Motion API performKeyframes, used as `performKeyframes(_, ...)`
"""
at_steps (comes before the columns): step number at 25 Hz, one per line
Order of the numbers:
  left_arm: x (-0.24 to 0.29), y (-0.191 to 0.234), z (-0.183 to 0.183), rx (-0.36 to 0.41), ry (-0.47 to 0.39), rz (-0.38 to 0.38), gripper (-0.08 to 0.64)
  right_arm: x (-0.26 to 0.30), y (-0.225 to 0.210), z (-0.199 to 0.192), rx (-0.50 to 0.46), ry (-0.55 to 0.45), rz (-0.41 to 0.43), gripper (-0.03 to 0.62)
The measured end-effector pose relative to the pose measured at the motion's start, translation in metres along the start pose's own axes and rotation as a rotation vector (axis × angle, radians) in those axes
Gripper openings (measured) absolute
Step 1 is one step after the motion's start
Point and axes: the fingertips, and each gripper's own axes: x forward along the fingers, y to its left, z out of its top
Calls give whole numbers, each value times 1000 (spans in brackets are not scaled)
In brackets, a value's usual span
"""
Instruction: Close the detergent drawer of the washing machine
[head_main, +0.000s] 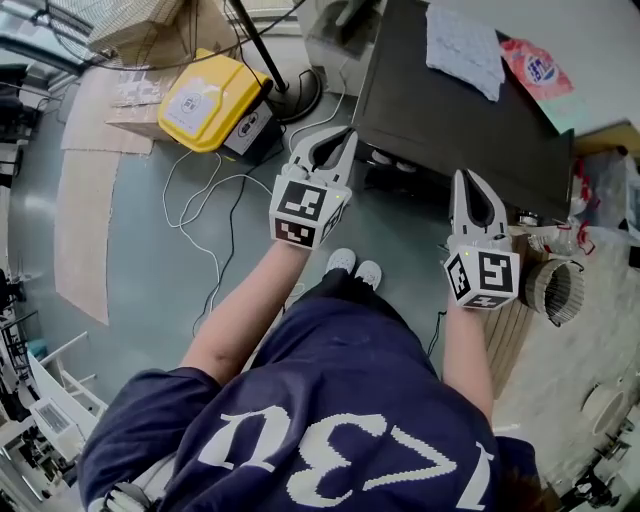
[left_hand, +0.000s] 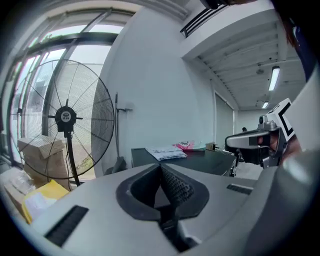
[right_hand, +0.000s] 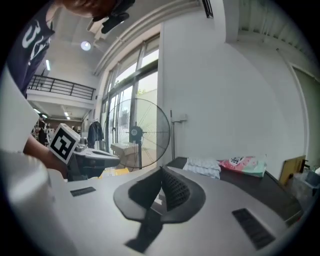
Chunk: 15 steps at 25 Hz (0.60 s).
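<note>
Left to right in the head view: yellow case (head_main: 210, 100) on the floor beside a fan base (head_main: 297, 95), loose white cable (head_main: 205, 215) trailing toward the feet. Left tool (head_main: 335, 140) held up before the body, jaws fully together, ribbed pads (left_hand: 176, 187) meeting with nothing between them. Dark-topped cabinet (head_main: 450, 120), probably the washing machine, carrying a folded cloth (head_main: 463, 45) and a pink pack (head_main: 535, 62). Right tool (head_main: 472, 185) near that cabinet's front edge, likewise pinched shut and empty. Detergent drawer not visible in any view: cabinet front hidden beneath its top from above, both gripper views aimed over the top toward the wall. Step in hand judged as the approach, no contact yet made. To do it well: lower one tool to the cabinet front, find the drawer first, keep the jaws together for a blunt tip, set that tip square on the middle of the drawer front, and push straight in along its travel until flush. Avoid an off-centre push, likely to skew and jam the drawer. Keep the idle tool clear of the things on top, and mind the cable underfoot.
</note>
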Motion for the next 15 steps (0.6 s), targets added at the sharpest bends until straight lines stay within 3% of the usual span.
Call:
performKeyframes(6,-24,-9,53,34,-81,6,20,-21,-9,64,61,-127,-17,15)
performKeyframes(15,-48,-16,97,97,-185,40,20,-44,-5,106,-14,-191,-18,14)
